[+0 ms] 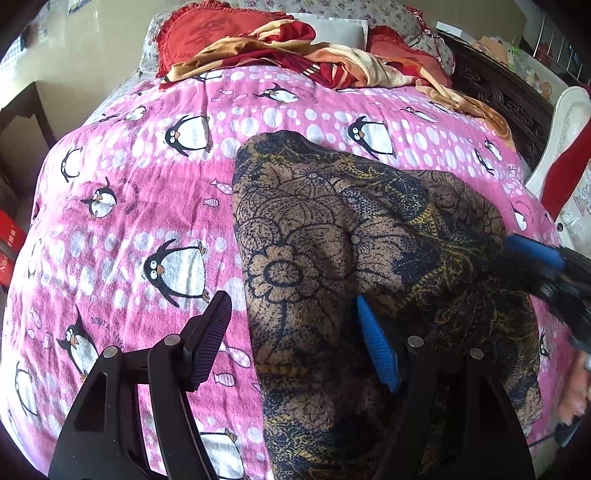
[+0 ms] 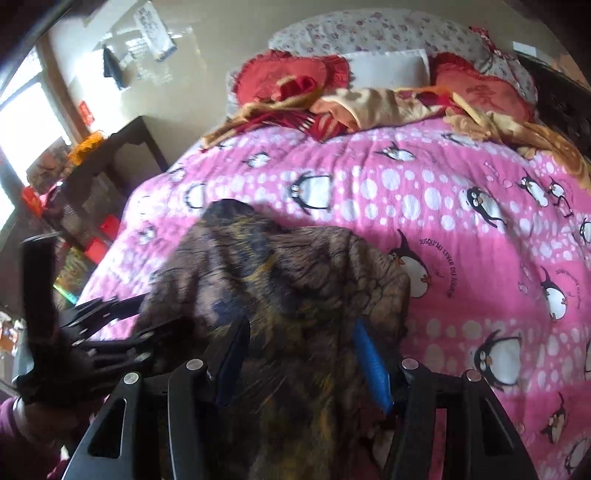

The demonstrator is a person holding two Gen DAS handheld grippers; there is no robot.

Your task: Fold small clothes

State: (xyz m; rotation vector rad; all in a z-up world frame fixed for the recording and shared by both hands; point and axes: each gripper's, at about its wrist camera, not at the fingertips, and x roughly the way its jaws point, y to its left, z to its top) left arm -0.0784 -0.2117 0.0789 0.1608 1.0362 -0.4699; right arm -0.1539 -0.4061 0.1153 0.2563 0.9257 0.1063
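Pink penguin blanket (image 1: pixel 147 192) under brown garment (image 1: pixel 351 240); left gripper (image 1: pixel 291 339) released; right gripper (image 2: pixel 299 354) seemingly grasping garment.

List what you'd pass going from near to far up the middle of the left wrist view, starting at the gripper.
Left gripper, jaws apart over the garment's edge → brown floral garment → pink penguin bedspread → rumpled red and cream blanket → white pillow.

Home bedroom, penguin bedspread (image 1: pixel 147 184), pillows (image 2: pixel 388 70)
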